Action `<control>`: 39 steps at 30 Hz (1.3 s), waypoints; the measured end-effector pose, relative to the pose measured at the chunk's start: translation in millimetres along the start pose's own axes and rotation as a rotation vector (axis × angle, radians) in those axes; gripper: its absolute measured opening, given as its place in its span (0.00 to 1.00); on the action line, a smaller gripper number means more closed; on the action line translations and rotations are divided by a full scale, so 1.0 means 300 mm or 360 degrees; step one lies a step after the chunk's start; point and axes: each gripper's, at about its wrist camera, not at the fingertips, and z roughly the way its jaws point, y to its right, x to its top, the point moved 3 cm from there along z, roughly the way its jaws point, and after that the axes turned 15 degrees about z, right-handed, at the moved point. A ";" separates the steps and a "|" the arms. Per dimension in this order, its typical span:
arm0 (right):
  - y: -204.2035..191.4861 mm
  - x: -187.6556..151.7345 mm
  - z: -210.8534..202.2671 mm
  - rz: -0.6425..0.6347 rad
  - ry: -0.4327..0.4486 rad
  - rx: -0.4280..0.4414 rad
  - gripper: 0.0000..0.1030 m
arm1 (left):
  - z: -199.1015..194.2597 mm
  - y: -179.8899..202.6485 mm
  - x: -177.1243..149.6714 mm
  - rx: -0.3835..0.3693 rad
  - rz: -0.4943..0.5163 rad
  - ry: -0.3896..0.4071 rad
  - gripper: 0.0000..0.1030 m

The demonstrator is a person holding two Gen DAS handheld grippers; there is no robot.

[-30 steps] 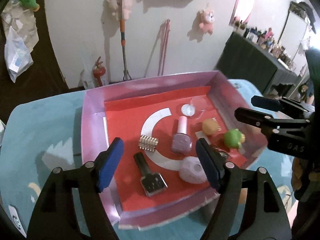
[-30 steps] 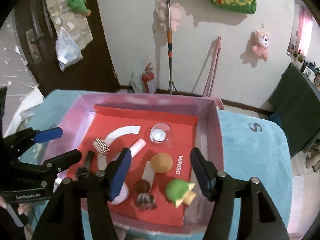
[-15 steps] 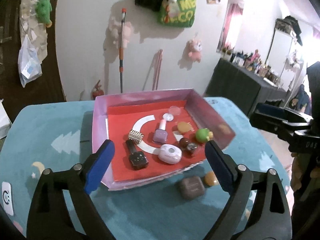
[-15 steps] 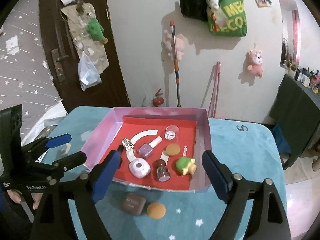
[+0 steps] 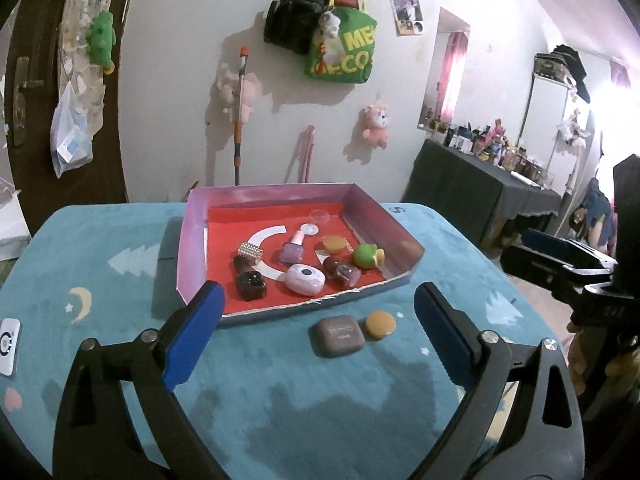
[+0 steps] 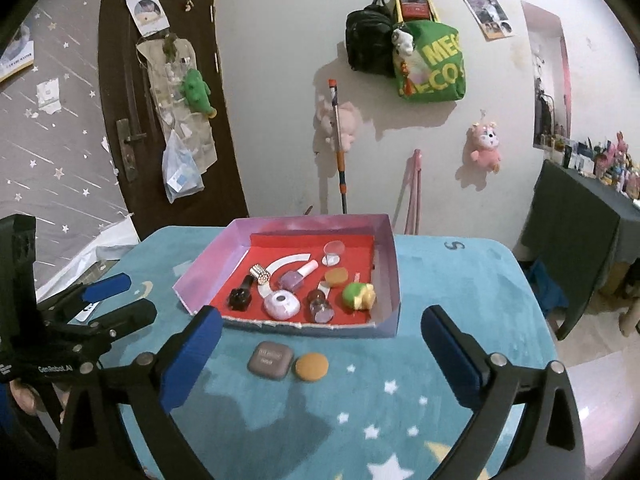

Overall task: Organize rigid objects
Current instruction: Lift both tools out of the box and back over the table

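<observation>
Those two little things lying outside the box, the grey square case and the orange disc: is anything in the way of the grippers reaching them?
Nothing visible. The grey square case and orange disc lie on bare blue cloth, in front of the box. Both the left gripper and right gripper are open and empty.

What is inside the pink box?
The box holds a nail polish bottle, a green toy, a white oval case and other small things. Its near wall hides nothing much.

Pink-walled tray (image 6: pixel 389 264) with red floor; teal cloth (image 6: pixel 460 312) with white stars; grey-brown case (image 6: pixel 269 360); orange disc (image 6: pixel 312 366); blue gripper pads (image 6: pixel 188 364).
</observation>
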 end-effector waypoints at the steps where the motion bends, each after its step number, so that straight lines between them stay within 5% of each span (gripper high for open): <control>1: 0.002 -0.007 -0.008 0.0006 -0.0001 0.0008 0.99 | -0.013 0.008 0.003 0.0008 0.0012 0.0012 0.94; 22: -0.004 -0.085 -0.167 0.0017 0.0061 0.0067 1.00 | -0.169 0.075 -0.041 0.0112 0.0023 0.0076 0.94; 39: 0.080 -0.245 -0.013 0.0127 -0.0129 0.0026 1.00 | 0.013 0.021 -0.212 0.0116 -0.0068 -0.0150 0.94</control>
